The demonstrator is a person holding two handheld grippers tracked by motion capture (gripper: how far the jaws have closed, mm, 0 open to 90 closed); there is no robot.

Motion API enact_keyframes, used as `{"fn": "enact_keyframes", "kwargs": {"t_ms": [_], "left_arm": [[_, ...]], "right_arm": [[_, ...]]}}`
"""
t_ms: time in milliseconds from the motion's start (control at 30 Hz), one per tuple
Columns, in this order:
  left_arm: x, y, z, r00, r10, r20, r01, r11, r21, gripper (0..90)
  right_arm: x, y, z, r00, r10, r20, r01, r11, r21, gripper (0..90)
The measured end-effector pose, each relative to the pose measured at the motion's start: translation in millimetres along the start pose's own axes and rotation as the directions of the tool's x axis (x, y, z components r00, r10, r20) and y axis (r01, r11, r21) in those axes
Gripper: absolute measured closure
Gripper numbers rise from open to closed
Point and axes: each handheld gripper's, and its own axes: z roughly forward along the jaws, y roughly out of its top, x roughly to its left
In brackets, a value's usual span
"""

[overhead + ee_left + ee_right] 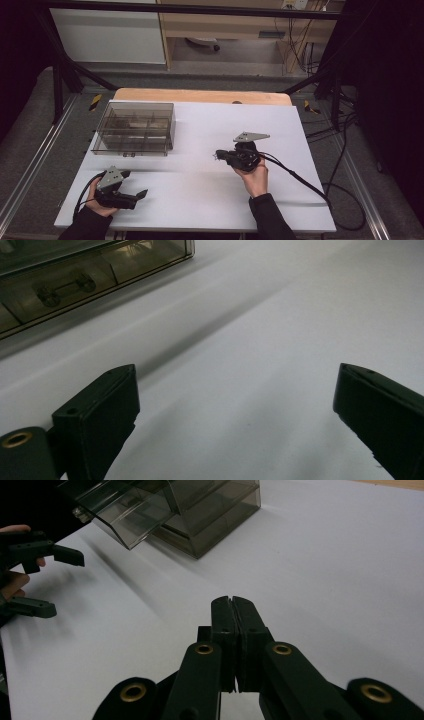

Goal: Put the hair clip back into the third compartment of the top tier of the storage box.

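- Tabletop [210, 197]: a white rectangular sheet laid over a pale wooden board whose far edge shows beyond it; it carries every item below.
- Smoky transparent plastic organiser box with inner dividers [134, 128]: stands on the far left part of the tabletop, lid down, its compartments seen dimly through the tinted walls. In the left gripper view the box [75, 275] lies ahead and to the upper left, with a small latch or hinge fitting on its near wall; in the right gripper view the box [175, 507] sits at the upper left, well apart from the jaws.
- Right gripper [218, 155]: a black two-jaw tool with a grey three-cornered plate on top, held in the person's right hand [256, 176] right of the tabletop's centre and pointing left towards the box. In its own view the right gripper [232, 600] has its jaws pressed flat together, with nothing between them.
- Left gripper [134, 183]: a like tool in the person's left hand [95, 197] at the near left corner, near the box yet not touching it. Its own view shows the left gripper [235, 390] with jaws spread wide over bare white surface, holding nothing; the right gripper view shows it [55, 582] likewise agape.
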Motion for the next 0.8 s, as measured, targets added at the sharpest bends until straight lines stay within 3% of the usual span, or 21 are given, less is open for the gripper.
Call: {"fn": "enact_keyframes", "kwargs": {"t_ms": [800], "left_arm": [[0.2, 0.0, -0.3, 1.0000, 0.000, 0.001, 0.000, 1.0000, 0.000, 4.4]], "right_arm": [[13.3, 14.9, 1.5, 0.9995, -0.018, -0.027, 0.017, 1.000, -0.019, 89.1]]}}
